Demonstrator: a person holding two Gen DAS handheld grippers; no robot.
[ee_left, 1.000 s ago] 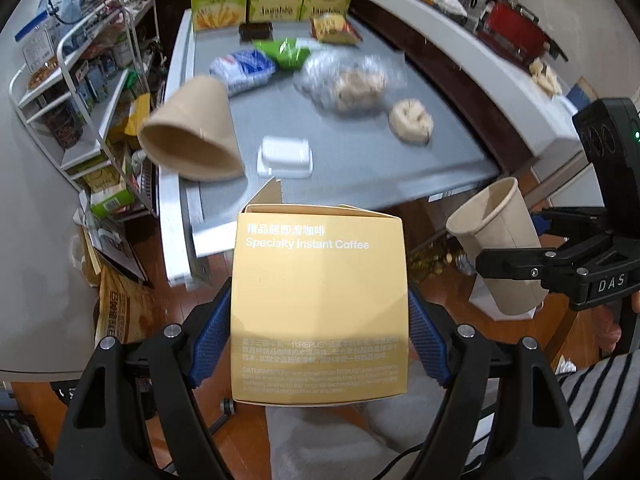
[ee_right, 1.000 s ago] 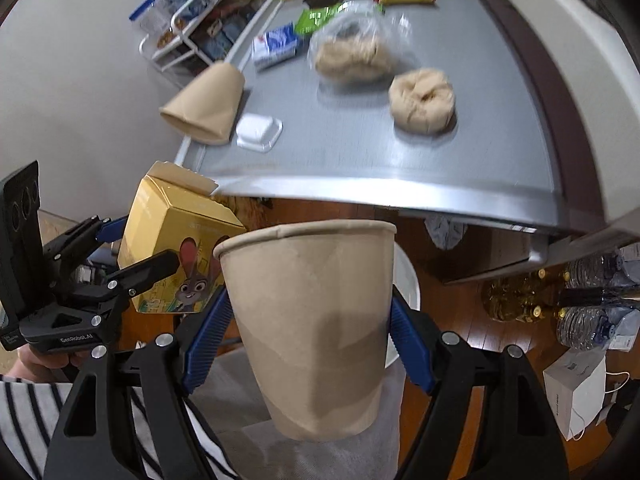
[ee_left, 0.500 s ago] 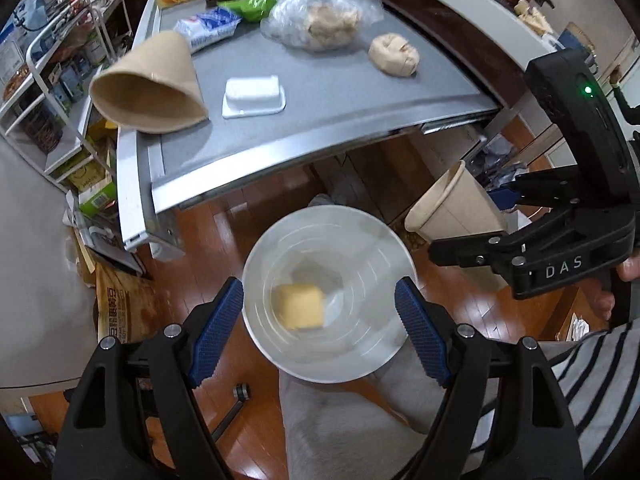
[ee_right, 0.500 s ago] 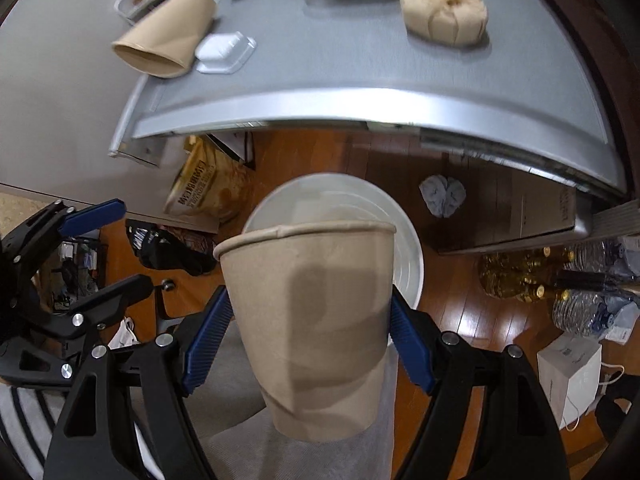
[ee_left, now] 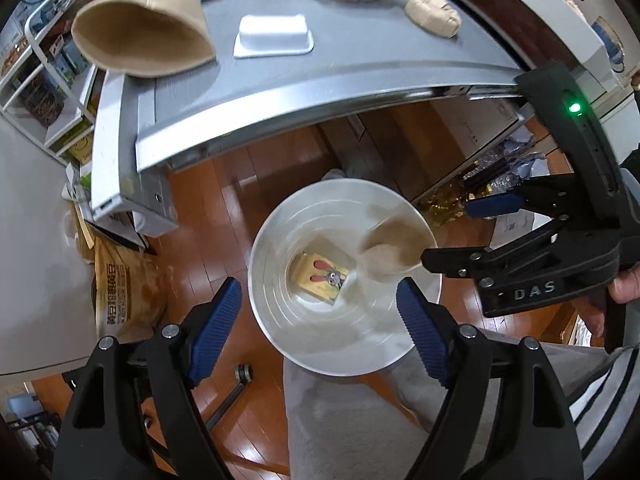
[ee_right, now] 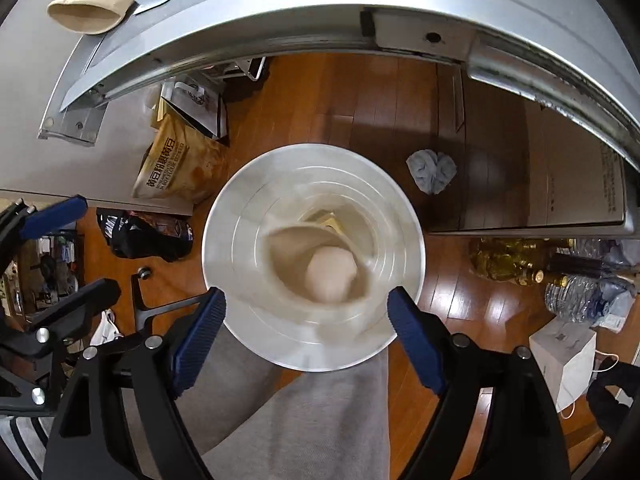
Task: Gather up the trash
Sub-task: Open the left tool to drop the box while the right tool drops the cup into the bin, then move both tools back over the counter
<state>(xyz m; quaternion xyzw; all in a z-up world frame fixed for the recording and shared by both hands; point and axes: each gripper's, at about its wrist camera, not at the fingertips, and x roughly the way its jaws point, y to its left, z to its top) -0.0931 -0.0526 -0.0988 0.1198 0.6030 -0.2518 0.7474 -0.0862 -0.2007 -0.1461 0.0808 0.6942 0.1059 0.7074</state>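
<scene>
Both grippers hang over the white bin (ee_left: 276, 344): the left gripper (ee_left: 320, 312) is opening with nothing in it, the right gripper (ee_right: 306, 320) spreading too. Inside, a blurred paper cup (ee_right: 316, 264) sits above the yellow coffee box (ee_left: 322, 278).

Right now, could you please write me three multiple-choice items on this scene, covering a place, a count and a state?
1. Where is the yellow box?
A. On the table
B. At the bottom of the white bin
C. On the floor

2. How many paper cups lie on the table?
A. One
B. Two
C. Three

3. What is between the right gripper pads?
A. A cup
B. A box
C. Nothing

Answers: 1 B, it lies inside the bin; 2 A, one tipped paper cup; 3 C, the opening jaws are empty, with a blurred cup in the bin below.
</scene>
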